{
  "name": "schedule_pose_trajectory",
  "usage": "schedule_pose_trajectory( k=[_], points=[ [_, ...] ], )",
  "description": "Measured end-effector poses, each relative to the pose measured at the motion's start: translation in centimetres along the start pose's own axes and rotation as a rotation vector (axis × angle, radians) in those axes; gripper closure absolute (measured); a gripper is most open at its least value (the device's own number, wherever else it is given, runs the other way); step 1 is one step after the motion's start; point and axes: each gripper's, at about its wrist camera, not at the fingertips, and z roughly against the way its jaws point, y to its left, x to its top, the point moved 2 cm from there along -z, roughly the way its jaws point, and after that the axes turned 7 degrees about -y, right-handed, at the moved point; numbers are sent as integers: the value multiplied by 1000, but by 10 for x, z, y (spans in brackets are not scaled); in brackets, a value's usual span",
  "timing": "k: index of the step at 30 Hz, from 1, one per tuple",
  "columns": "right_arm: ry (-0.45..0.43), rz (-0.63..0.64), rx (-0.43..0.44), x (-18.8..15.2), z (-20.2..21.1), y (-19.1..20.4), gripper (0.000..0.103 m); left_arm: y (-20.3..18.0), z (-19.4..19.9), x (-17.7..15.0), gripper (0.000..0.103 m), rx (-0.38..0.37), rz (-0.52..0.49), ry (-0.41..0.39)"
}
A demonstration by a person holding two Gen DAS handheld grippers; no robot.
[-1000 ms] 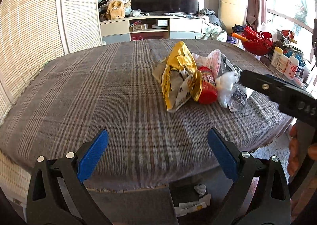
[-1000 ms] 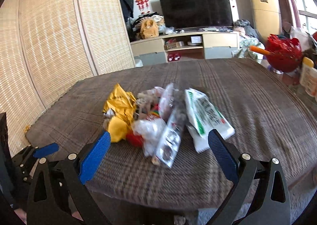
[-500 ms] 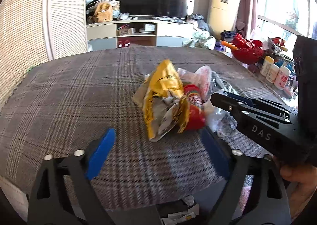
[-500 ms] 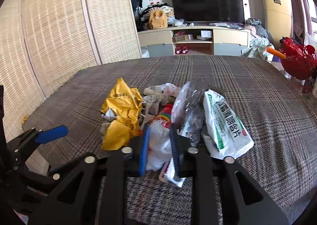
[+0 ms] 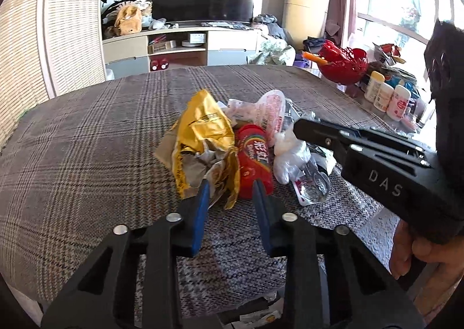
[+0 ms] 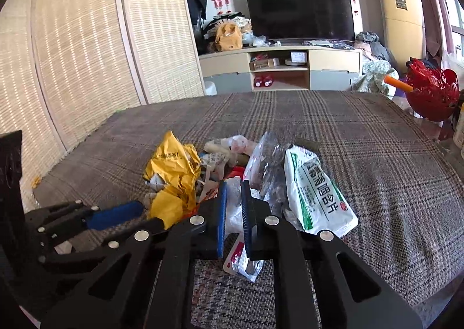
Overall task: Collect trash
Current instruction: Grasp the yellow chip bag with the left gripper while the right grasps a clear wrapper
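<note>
**Trash pile dead ahead of both hand-held grippers, each at its own item**

Litter sat heaped near the front edge of the counter (image 5: 87, 132), which wore a brown plaid cloth. From left to right across the heap lay a crumpled yellow wrapper (image 5: 203, 137), a red snack tube (image 5: 255, 163), a thin white plastic bag (image 6: 233, 207), a silvery clear packet (image 6: 269, 172) and a white green-printed pouch (image 6: 313, 192).

The left hand-held gripper (image 5: 229, 187) pointed straight at the yellow wrapper's lower torn edge, its jaws closing with that flap and the tube's near end between the blue pads; contact could not be confirmed, so it read as not yet clenched. The red tube's long axis ran away from this gripper, roughly in line with its fingers.

The right hand-held gripper (image 6: 232, 207) was clenched on the white plastic bag, the film pinched between its pads, directly in front of it. That gripper was nearest the bag and the pouch, which lay just beside it on its right, long axis angled away; the left one was nearest the wrapper.

How much film the right pads had caught was hidden by the jaws themselves. A red-and-foil scrap (image 6: 240, 262) under the right gripper was partly covered. No bin showed plainly in either view; something with paper in it below the counter edge was cut off.
</note>
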Motion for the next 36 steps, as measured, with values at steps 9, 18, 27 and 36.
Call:
schedule_pose_trajectory(
  k=[9,18,27,36],
  points=[
    [-47,6,-6,17,10,-2,92,-5,-16,5,84,13,-21,43],
    [-59,8,-21,19,15,-7,92,0,-24,2,80,68,-28,63],
    [-77,6,-30,21,24,-7,92,-1,-17,9,100,65,-39,21],
    [-120,21,-18,26,54,2,93,-13,31,20,101,86,-51,-66]
  ],
)
